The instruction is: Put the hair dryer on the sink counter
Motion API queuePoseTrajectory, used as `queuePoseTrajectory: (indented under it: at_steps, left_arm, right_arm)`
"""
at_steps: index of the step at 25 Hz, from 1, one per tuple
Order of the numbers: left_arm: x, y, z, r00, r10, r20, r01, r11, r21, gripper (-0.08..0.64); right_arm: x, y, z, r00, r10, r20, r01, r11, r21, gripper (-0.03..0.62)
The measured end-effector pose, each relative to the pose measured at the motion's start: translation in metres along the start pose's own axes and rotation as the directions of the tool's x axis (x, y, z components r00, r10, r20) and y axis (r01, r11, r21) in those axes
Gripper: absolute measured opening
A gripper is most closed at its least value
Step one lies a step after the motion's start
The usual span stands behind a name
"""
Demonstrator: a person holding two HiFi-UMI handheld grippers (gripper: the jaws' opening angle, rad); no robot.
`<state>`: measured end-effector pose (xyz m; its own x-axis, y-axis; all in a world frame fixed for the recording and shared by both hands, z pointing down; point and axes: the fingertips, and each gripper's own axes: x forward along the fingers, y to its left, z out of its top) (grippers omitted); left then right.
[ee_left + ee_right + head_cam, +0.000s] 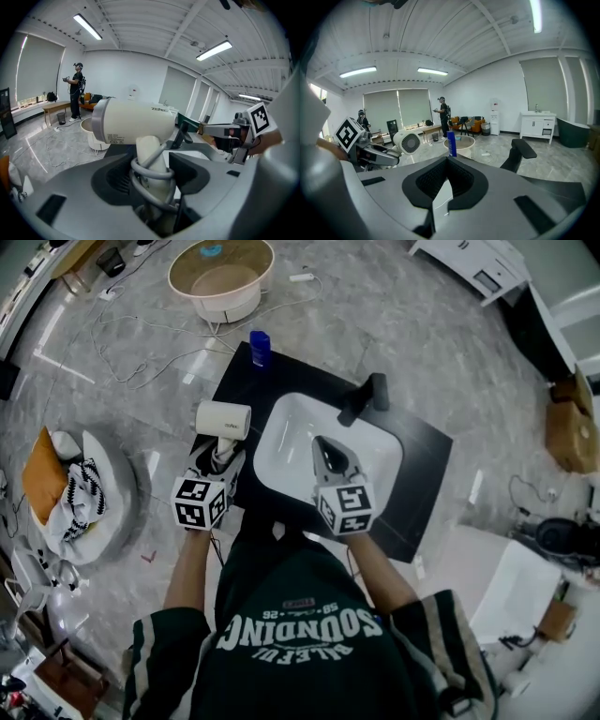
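The left gripper (218, 457) is grasping the white hair dryer (223, 418) by its cord-wrapped handle over the sink counter's (422, 474) left edge; the right gripper (325, 448), jaws together and empty, is hovering above the basin (281, 437).

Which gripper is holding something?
The left gripper: its jaws clamp the hair dryer by the handle. The right gripper, over the sink, has shut jaws with nothing between.
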<state>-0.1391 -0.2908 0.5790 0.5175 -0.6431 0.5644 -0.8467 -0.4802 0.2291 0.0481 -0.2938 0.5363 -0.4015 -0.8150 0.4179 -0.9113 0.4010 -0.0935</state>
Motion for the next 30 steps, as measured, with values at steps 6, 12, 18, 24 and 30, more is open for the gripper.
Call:
queuePoseTrajectory:
  at_steps: [6, 12, 18, 24, 30]
  left_arm:
    - [0.014, 0.012, -0.033, 0.996, -0.023, -0.081, 0.022, 1.000, -0.013, 0.238]
    - [0.029, 0.026, -0.049, 0.989, -0.044, -0.144, 0.047, 0.999, 0.020, 0.238]
    - [0.052, 0.039, -0.051, 0.980, -0.067, -0.187, 0.078, 0.996, 0.053, 0.238]
    - [0.079, 0.046, -0.048, 0.970, -0.099, -0.223, 0.119, 0.990, 0.075, 0.238]
    - [0.107, 0.051, -0.045, 0.961, -0.109, -0.255, 0.137, 0.986, 0.094, 0.238]
  right_arm:
    - [0.015, 0.004, -0.025, 0.998, -0.002, -0.068, 0.003, 1.000, 0.014, 0.000]
    - [0.027, 0.008, -0.030, 0.996, -0.002, -0.091, 0.003, 1.000, 0.014, 0.000]
    - [0.034, 0.002, -0.033, 0.993, -0.032, -0.113, 0.036, 0.999, 0.026, 0.000]
    - [0.035, -0.008, -0.038, 0.988, -0.082, -0.130, 0.090, 0.994, 0.056, 0.000]
    - [0.031, -0.019, -0.045, 0.981, -0.138, -0.136, 0.149, 0.986, 0.072, 0.000]
